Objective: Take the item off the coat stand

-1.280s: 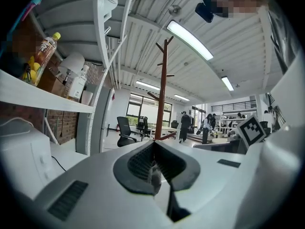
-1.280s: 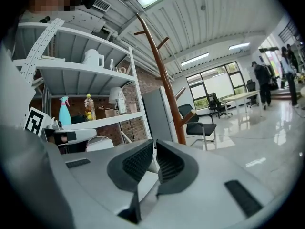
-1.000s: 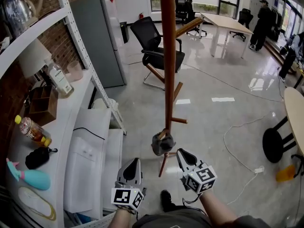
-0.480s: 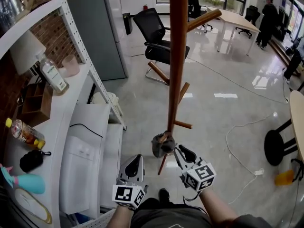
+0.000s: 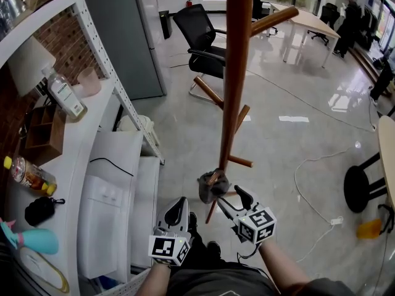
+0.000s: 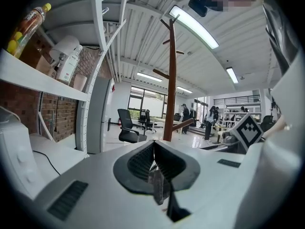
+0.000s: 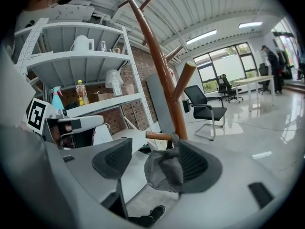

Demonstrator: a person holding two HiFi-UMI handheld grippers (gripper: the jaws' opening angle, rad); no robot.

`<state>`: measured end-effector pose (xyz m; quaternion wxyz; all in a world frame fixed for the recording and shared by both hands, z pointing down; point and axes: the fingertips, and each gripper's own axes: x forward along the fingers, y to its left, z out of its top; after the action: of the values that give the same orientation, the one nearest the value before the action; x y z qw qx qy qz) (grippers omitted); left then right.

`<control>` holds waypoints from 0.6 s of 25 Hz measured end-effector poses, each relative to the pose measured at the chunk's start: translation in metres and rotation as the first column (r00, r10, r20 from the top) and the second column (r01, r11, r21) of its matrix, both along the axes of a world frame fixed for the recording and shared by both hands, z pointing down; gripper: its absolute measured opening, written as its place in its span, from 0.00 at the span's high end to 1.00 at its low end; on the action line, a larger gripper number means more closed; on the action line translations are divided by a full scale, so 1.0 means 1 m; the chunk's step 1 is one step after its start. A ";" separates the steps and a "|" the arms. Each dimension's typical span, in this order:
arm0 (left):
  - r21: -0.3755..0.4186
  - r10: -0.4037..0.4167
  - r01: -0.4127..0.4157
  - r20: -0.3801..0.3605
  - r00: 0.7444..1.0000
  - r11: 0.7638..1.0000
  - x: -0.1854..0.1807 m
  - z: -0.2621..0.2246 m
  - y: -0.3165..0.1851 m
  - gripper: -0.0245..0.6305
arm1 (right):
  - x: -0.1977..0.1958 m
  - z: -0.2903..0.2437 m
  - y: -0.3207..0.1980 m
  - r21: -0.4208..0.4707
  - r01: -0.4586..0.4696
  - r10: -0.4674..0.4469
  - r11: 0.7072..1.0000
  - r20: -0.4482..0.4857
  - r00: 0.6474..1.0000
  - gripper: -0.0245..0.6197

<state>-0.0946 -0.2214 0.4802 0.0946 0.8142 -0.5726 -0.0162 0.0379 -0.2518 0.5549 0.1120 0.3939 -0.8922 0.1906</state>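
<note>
A brown wooden coat stand rises in front of me. A small grey cap hangs from one of its low pegs. My right gripper is at the cap with its jaws opening. In the right gripper view the cap hangs between the two pads, against the right pad and apart from the left one. My left gripper is held lower left of the cap, shut and holding nothing; in its own view the left gripper points past the stand.
A white shelf unit runs along the left with bottles, a black pouch and a white box. A black office chair stands behind the stand. A cable crosses the floor. A round table and stool are at right.
The right gripper has moved up to the cap and its jaws have gone from shut to wide apart around it. The left gripper has barely moved.
</note>
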 end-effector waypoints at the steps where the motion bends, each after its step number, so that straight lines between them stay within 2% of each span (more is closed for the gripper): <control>1: -0.003 0.006 -0.006 0.003 1.000 1.000 0.000 0.002 -0.002 0.95 | -0.001 0.004 -0.001 -0.009 0.002 -0.002 1.000 -0.003 1.000 0.51; 4: -0.006 0.025 -0.025 0.007 1.000 1.000 0.001 0.008 -0.008 0.95 | 0.000 0.018 -0.008 -0.031 -0.014 0.014 0.999 -0.014 1.000 0.46; 15: -0.029 0.060 -0.060 -0.004 0.998 0.998 -0.006 0.034 -0.039 0.95 | -0.004 0.067 -0.041 -0.090 -0.049 0.041 0.995 -0.082 0.996 0.46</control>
<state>-0.1003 -0.2603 0.5142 0.1078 0.8296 -0.5478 -0.0066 0.0342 -0.2924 0.6219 0.1612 0.4157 -0.8681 0.2181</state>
